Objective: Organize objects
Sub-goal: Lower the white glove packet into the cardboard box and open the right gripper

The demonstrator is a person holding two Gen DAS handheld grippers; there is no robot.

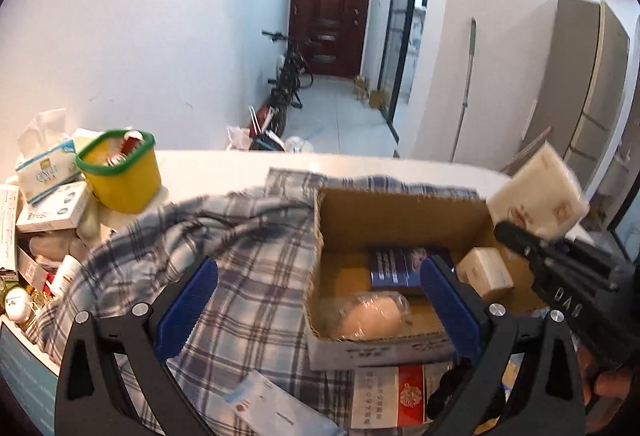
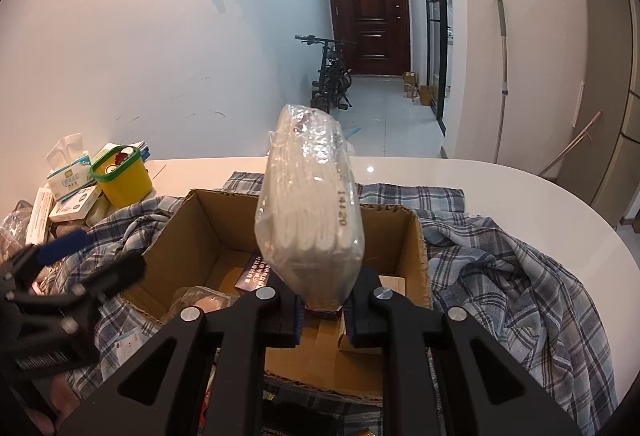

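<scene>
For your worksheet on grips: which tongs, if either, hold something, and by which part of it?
The right tongs clamp the plastic-wrapped white pack by its lower end, over the cardboard box. The left tongs stand open and hold nothing.

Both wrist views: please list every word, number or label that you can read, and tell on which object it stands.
"14120": printed on the plastic-wrapped white pack held in the right gripper.
"DAB": on the black body of the right gripper, in the left wrist view.
Tissue box: a logo, too blurred to read.
Dark blue booklet in the cardboard box: too small.
Red and white package: Chinese print, unreadable.
</scene>
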